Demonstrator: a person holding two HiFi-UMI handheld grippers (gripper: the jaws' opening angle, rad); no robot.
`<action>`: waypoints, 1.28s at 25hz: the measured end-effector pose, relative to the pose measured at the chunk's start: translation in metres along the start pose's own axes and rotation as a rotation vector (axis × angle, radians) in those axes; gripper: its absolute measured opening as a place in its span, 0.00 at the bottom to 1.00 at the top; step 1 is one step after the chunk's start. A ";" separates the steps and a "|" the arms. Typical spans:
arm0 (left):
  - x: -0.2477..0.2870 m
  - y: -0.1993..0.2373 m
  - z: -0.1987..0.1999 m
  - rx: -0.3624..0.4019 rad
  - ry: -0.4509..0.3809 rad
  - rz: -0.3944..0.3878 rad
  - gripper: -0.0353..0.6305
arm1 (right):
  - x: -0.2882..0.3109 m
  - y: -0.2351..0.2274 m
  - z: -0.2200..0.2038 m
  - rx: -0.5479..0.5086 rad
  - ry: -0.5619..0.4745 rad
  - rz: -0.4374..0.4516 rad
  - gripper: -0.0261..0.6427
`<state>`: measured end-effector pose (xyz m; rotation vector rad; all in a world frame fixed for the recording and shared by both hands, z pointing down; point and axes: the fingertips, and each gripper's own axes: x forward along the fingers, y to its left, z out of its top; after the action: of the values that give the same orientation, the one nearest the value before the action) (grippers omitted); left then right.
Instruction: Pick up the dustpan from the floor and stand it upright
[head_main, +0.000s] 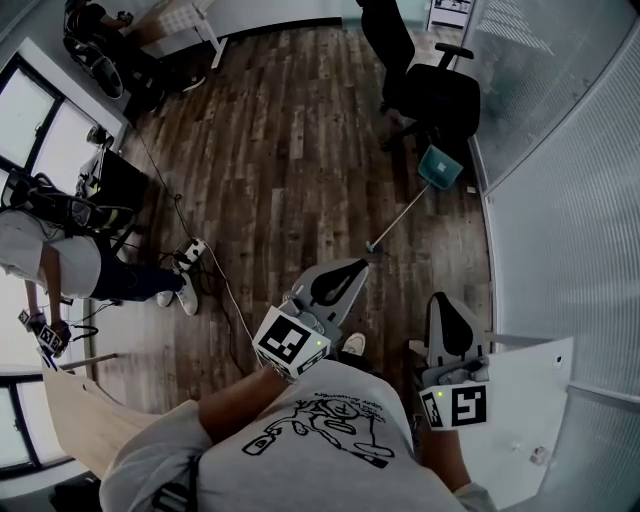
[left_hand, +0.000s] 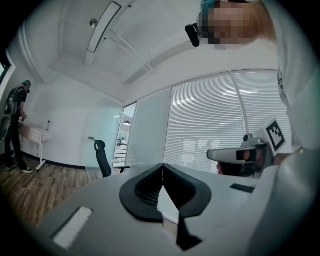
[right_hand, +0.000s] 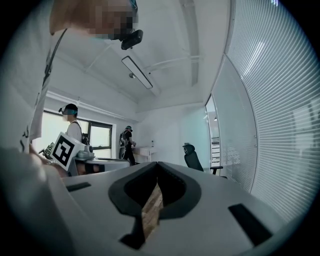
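Lying on the wooden floor ahead, beside the black office chair and the glass wall, the teal dustpan trails its long thin handle back toward the person. It looks light, stiff and pan-heavy, so the handle seems the natural hold. The left gripper and right gripper hang well short, fingers pressed together on nothing.

Wooden floor ahead: open. Dustpan lies hemmed in, office chair just behind, blind-covered wall near its right. Open floor on its handle side. Power strip and cable clutter the left.
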<state>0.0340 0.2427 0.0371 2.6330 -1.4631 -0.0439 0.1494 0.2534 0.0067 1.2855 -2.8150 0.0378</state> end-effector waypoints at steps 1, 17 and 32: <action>0.004 0.003 -0.002 -0.007 0.006 0.004 0.06 | 0.003 -0.003 -0.002 0.005 0.006 0.001 0.05; 0.055 0.082 0.010 0.003 -0.012 -0.027 0.06 | 0.105 -0.019 -0.006 0.003 0.025 -0.009 0.05; 0.090 0.220 0.038 0.025 -0.026 -0.040 0.06 | 0.259 -0.009 0.013 -0.013 0.026 0.006 0.05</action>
<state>-0.1072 0.0482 0.0310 2.6912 -1.4280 -0.0638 -0.0132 0.0517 0.0076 1.2648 -2.7927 0.0359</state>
